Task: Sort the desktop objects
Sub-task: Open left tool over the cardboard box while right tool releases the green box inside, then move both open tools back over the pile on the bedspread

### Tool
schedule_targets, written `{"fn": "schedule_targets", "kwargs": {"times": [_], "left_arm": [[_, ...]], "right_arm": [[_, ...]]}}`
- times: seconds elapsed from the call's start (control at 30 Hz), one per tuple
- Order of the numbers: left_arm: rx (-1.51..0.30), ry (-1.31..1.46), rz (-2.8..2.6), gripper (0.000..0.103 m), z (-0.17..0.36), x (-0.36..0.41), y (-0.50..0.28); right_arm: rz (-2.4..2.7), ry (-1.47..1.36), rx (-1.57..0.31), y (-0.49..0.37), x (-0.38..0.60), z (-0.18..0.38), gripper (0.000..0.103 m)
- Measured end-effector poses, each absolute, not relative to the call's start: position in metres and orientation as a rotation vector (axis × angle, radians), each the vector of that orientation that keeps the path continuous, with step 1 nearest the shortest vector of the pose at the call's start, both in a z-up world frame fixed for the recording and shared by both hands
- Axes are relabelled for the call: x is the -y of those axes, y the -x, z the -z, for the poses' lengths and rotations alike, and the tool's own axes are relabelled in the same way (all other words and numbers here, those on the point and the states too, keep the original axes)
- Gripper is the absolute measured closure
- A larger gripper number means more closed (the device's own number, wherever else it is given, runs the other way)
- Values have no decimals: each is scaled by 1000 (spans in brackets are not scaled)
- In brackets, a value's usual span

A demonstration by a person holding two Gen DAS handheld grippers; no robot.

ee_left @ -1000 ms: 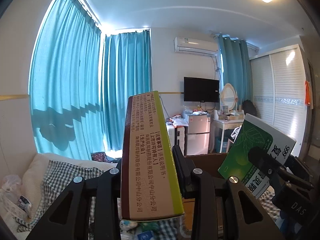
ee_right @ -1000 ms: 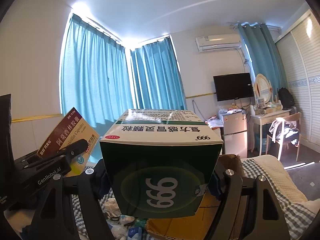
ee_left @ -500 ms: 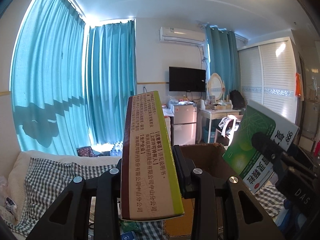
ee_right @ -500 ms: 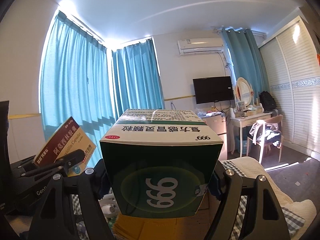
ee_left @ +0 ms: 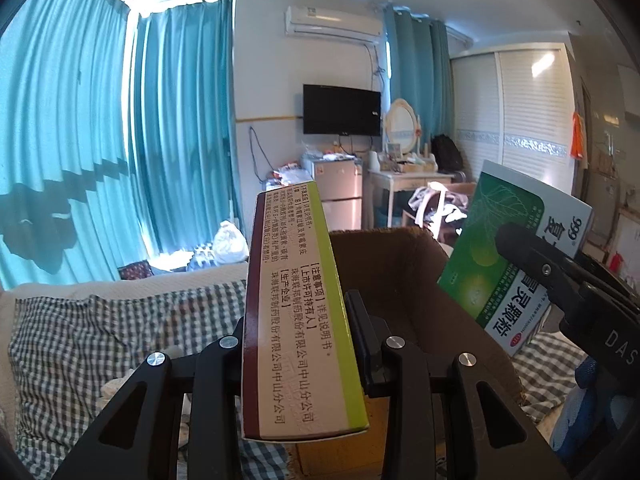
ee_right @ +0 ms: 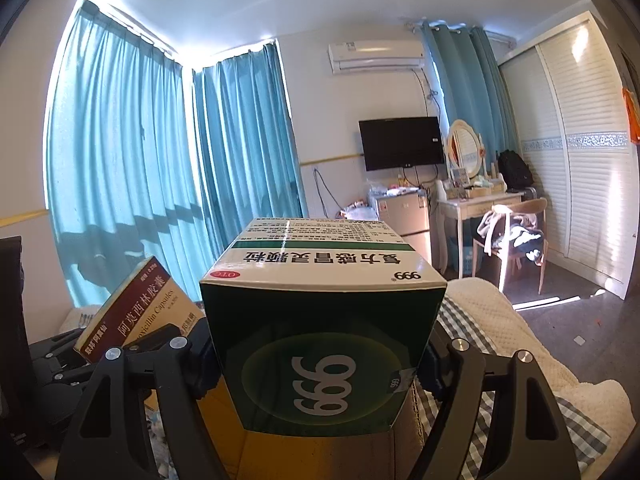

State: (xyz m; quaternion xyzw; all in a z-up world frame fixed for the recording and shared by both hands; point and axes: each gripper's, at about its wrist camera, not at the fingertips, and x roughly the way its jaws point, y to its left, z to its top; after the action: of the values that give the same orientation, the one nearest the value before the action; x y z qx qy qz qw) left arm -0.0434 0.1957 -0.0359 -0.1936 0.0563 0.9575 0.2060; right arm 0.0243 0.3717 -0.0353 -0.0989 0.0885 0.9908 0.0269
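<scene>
My left gripper (ee_left: 298, 336) is shut on a slim maroon and lime amoxicillin box (ee_left: 298, 300), held upright in the air. My right gripper (ee_right: 320, 364) is shut on a larger green and white 999 medicine box (ee_right: 324, 320). In the left wrist view the green box (ee_left: 508, 256) and the right gripper show at the right. In the right wrist view the amoxicillin box (ee_right: 140, 304) shows at the left. An open brown cardboard box (ee_left: 404, 280) lies just beyond and below both grippers; its tan inside (ee_right: 320, 456) shows under the green box.
A checked blanket (ee_left: 100, 332) covers the bed under the grippers, with a cream blanket (ee_right: 520, 344) to the right. Teal curtains (ee_left: 120, 140), a small fridge (ee_left: 340, 196), a wall TV (ee_left: 340, 110), a dressing table and chair (ee_right: 512, 232) stand behind.
Both grippers have swung to the right and tilted down a little with their boxes still held. The cardboard box now shows larger and closer below them.
</scene>
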Motion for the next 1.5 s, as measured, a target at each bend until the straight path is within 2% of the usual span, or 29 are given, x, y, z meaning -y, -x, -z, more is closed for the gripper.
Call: {"fn": "schedule_targets", "kwargs": {"times": [0.3,0.7,0.97,1.0,1.1,1.37,1.43,1.5], "left_arm": [[-251,634,-2626,69,81,-226,57],[-254,804,-2523,69,134,-242,79],[-305,808,-2528,67,142,-250,80],[-301,807,-2529,66,141,-250,80],[-276,798,-2537,52,138,-246,77],[-227,730,-2581,51,118,-227,64],[-214,709,-2596,43,111,-223,64],[-203,683,-2619,41,105,-217,60]], "right_arm": [[-3027,468,-268,2,-383,63,27],[-2956,699,-237,38,-394,105,27],[-2907,741,-194,49,-392,116,26],[-2906,742,-186,49,-391,116,25],[-2876,705,-155,44,-386,116,24],[-2868,611,-123,33,-371,107,20],[-2870,570,-100,29,-365,103,18],[-2885,543,-96,25,-360,98,17]]}}
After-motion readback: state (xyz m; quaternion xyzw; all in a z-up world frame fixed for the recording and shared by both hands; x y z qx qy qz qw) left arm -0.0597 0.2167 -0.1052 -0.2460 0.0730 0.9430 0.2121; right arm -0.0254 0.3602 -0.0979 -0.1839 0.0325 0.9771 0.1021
